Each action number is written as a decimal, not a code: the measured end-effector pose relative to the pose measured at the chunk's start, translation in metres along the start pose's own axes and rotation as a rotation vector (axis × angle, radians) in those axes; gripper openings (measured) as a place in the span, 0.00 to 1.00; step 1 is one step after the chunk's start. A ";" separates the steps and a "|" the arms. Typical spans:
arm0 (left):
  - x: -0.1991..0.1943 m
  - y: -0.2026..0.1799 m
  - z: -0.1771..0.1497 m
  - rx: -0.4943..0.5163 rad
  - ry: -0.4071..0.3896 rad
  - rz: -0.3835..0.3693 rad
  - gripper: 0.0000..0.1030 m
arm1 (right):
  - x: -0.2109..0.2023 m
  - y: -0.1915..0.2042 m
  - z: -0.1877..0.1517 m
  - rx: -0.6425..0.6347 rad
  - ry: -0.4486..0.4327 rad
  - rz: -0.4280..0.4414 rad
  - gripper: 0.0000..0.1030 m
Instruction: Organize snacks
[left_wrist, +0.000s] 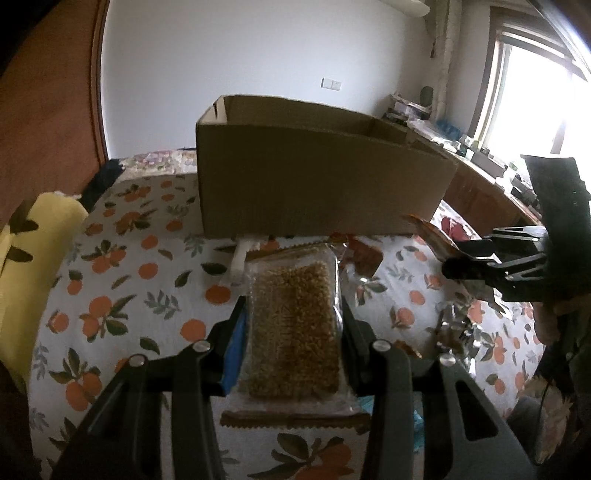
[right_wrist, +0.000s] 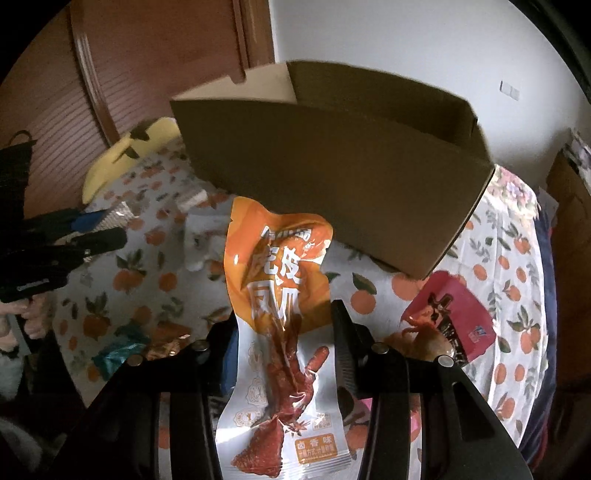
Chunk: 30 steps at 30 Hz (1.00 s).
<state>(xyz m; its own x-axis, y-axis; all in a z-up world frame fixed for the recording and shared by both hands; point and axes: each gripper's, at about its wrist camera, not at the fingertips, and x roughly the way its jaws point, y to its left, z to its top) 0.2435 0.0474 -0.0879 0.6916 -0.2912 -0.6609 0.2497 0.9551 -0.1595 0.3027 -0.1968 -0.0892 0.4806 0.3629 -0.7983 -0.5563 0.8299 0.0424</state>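
Observation:
My left gripper is shut on a clear packet holding a brown grain bar, lifted off the orange-print tablecloth. An open cardboard box stands just beyond it. My right gripper is shut on an orange-and-white chicken-foot snack packet, which hangs above the cloth in front of the same box. In the left wrist view the right gripper shows at the right edge with the orange packet. The left gripper appears at the left of the right wrist view.
A red snack packet lies right of my right gripper, and a teal wrapper lies to its left. A small white packet rests near the box. A yellow cushion sits at the table's left edge. A cluttered counter runs under the window.

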 end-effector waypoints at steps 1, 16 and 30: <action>-0.002 -0.001 0.002 0.002 -0.004 -0.002 0.41 | -0.005 0.001 0.000 -0.004 -0.009 0.002 0.42; -0.014 -0.017 0.056 0.082 -0.086 -0.031 0.41 | -0.048 0.010 0.037 -0.040 -0.115 -0.012 0.43; -0.001 -0.023 0.105 0.161 -0.137 -0.056 0.41 | -0.049 0.007 0.094 -0.064 -0.171 -0.049 0.43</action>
<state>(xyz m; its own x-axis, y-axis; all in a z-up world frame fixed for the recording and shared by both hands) 0.3085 0.0199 -0.0064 0.7566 -0.3586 -0.5467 0.3875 0.9195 -0.0669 0.3391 -0.1684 0.0066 0.6135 0.3944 -0.6842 -0.5689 0.8216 -0.0365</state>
